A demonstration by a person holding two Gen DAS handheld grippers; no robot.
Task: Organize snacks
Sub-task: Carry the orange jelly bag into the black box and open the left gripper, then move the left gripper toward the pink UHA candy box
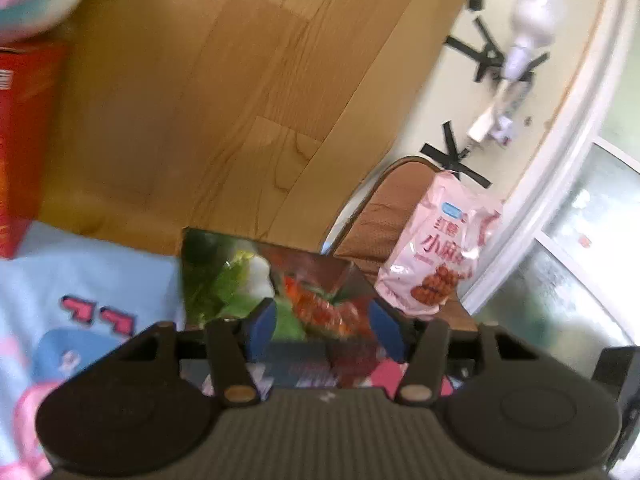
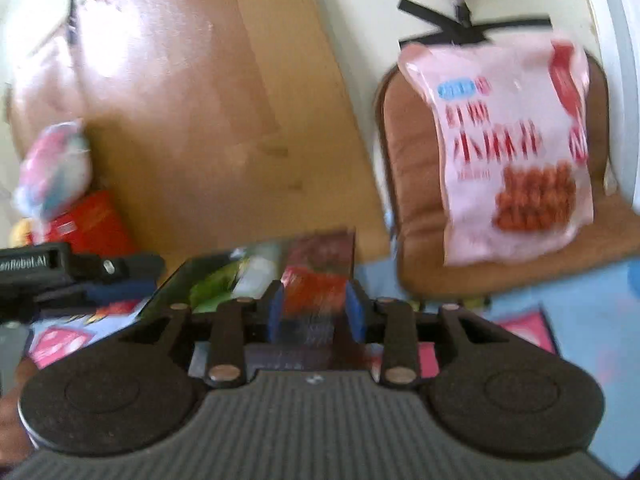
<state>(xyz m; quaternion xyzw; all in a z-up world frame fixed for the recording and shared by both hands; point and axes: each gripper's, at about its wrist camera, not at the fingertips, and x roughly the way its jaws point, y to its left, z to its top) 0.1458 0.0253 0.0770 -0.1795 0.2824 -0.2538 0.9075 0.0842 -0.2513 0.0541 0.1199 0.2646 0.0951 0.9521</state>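
Pointing forward and somewhat downward, the left gripper has its two blue pads standing partly apart, with a dark snack packet between them. The packet shows green leaves and red pieces, and it reaches out ahead of the fingertips. Both views are blurred, so I cannot tell if the left pads really press on it or only stand beside it.

The right gripper has a similar downward tilt. Its blue pads are closer together, and the red part of the same snack packet sits between them; here also the contact is not clear. The left gripper shows at the left edge of the right wrist view, so the two tools are side by side at the packet.

Ahead and to the right of both grippers, a pink snack bag lies on a brown chair cushion. To the left of the left gripper stands a red box. Below the tools lies a light blue cloth with pink marks, and a wooden board rises behind the packet.
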